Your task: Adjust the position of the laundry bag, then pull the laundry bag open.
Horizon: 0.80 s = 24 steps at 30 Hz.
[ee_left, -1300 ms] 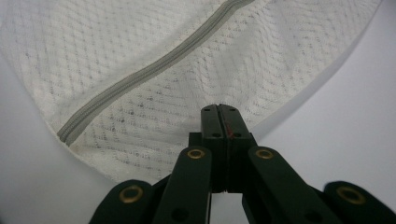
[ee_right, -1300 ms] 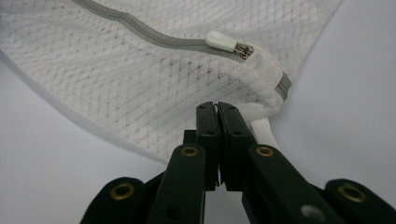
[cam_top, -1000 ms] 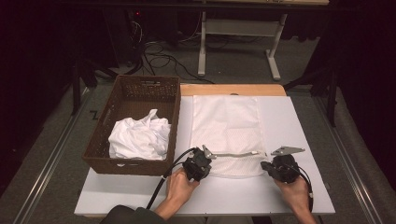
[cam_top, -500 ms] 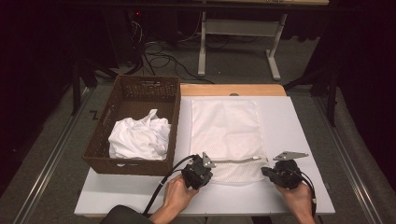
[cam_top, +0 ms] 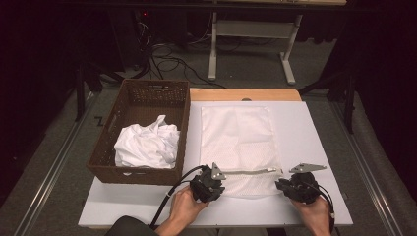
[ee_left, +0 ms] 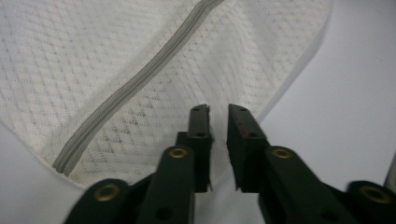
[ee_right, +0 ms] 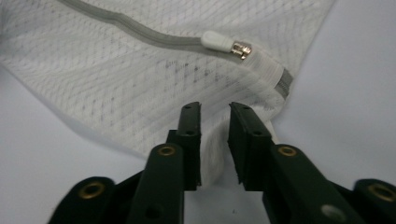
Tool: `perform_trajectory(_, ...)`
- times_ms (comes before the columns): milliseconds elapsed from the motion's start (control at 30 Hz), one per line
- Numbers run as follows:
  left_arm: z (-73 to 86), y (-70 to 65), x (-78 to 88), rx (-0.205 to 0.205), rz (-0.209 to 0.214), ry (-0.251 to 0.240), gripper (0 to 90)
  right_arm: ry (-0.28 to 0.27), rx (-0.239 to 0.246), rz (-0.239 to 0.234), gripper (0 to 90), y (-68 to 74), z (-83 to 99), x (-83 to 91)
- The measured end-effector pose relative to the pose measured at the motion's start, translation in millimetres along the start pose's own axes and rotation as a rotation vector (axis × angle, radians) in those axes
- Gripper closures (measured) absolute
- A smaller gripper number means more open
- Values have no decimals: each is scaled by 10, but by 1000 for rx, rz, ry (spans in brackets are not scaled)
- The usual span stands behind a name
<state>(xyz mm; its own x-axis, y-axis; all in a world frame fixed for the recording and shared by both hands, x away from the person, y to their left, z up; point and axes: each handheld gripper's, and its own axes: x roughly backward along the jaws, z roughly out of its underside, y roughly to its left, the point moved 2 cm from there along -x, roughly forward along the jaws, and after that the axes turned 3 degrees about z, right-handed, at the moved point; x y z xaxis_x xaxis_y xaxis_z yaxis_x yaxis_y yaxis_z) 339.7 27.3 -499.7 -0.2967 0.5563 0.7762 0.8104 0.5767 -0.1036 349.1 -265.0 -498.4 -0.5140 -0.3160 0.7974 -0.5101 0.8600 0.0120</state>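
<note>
Both our claws have just been opening, letting go the near hem of the mesh laundry bag [cam_top: 239, 142], which lies flat on the tabletop at twelve o'clock, zipper [cam_top: 253, 171] running crosswise from left claw [cam_top: 212, 173] to right claw [cam_top: 290, 181].
</note>
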Motion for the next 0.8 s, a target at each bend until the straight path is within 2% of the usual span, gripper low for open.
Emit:
perform_trajectory(167,-8,42,37,21,-28,-13,576,-24,-18,16,643,-40,-2,27)
perform_trajectory(433,-27,93,77,41,-30,-33,511,-56,-45,27,630,-100,-28,74)
perform_trajectory(600,-41,99,57,57,-22,-27,489,-92,-18,34,776,-93,-87,74)
perform_trajectory(800,-51,117,65,67,-24,-32,470,-67,-3,14,851,-82,-127,-38)
